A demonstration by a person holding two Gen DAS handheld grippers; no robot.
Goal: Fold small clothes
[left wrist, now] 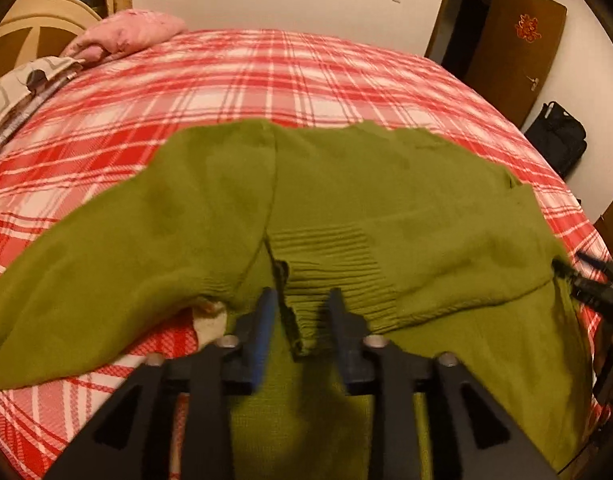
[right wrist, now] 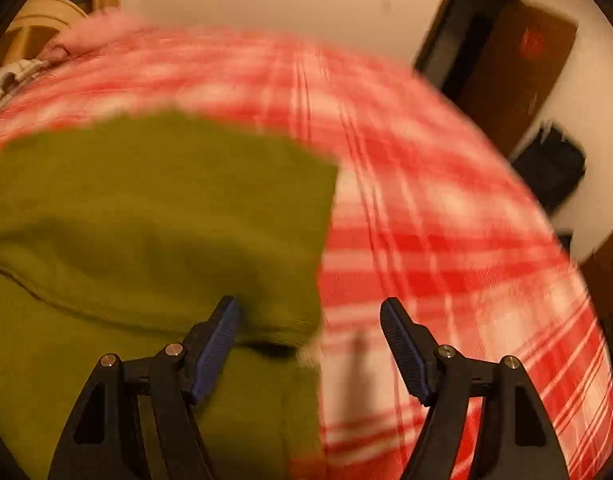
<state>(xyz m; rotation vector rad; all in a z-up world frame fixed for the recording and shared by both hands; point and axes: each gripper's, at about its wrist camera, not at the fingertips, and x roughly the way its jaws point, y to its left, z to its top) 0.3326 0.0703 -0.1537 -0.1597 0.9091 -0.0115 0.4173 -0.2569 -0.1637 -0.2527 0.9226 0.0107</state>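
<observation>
We see the green sweater [left wrist: 346, 200] lying on the red plaid bed [left wrist: 266, 76], both sleeves already folded in over the body. Our left gripper [left wrist: 300, 300] stands partly spread over the ribbed cuff [left wrist: 334, 264], pinching nothing. Our right gripper [right wrist: 310, 312] is wide apart at the sweater's right edge. We judge the final folds remain.

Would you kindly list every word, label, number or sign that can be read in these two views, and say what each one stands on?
No readable text in either view.
Red-gold ornament on the brown door: a decorative emblem, too small and blurred to read as any character.
Green sweater: no label or print showing.
Red plaid bedsheet: pattern only.
Black bag by the wall: no legible brand.
</observation>
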